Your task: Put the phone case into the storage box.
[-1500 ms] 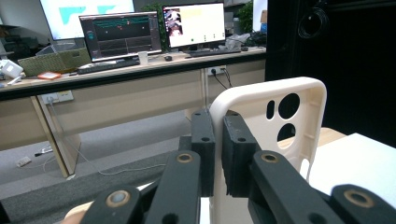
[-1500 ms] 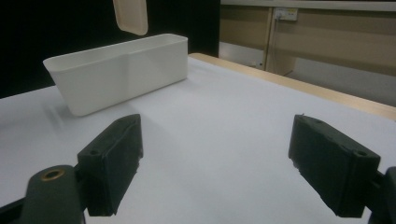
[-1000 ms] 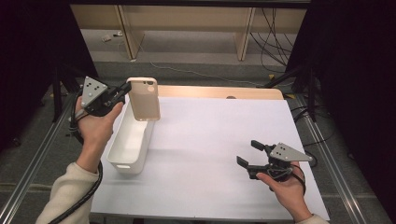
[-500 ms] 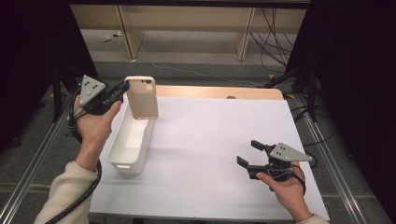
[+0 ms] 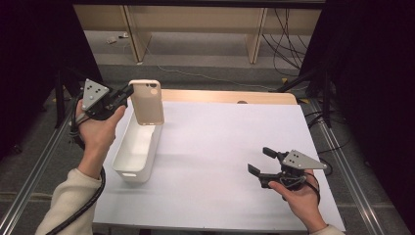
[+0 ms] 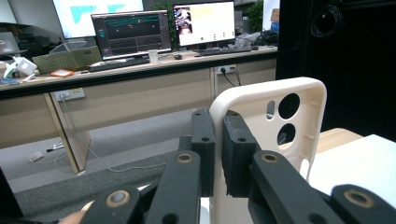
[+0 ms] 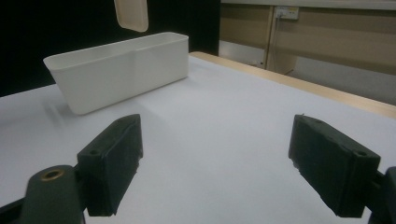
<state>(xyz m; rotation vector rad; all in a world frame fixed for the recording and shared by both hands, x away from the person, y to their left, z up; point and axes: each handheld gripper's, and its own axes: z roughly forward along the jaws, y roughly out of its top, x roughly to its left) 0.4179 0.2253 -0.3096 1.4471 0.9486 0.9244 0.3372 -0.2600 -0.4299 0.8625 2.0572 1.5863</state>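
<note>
two raised hands [image 5: 98, 128], tongs [image 5: 128, 92] level

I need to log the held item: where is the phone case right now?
In the high view, the phone case hangs at the table's far left, clamped by the left gripper above the far end of the white bin.

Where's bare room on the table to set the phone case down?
The white sheet lies bare between the white bin and the right gripper, and along the far edge. The bin looks empty too. The left gripper holds the phone case above it.
</note>
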